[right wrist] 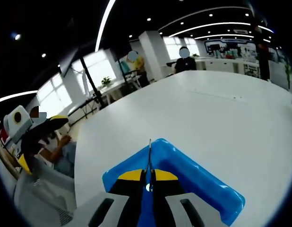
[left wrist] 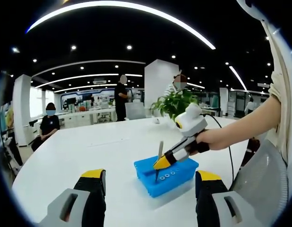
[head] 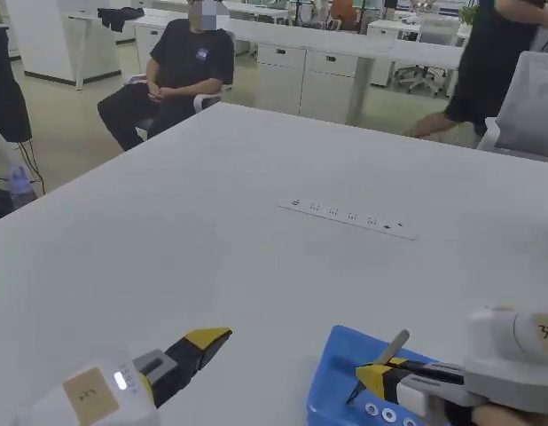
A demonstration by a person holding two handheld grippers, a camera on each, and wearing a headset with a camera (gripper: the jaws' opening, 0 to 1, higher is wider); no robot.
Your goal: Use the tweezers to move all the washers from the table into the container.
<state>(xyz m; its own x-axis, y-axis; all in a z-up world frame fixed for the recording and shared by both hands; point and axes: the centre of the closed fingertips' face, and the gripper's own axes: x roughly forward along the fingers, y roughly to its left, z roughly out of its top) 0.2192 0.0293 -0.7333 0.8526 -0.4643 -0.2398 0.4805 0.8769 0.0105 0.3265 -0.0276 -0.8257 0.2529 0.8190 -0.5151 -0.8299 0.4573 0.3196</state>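
Tweezers sit clamped in right tool over blue container; left tool gapes empty.

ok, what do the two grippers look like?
Left gripper: pale grey body, black jaws, yellow tips, tan label, lit white light. Right gripper: same colours, sticker starting 32, thin black cable trailing from it.

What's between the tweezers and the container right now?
Nothing visible. The right tool holds the tweezers tip-down over the open container, with washers already lying inside. The left tool hovers off to the side, clear of it.
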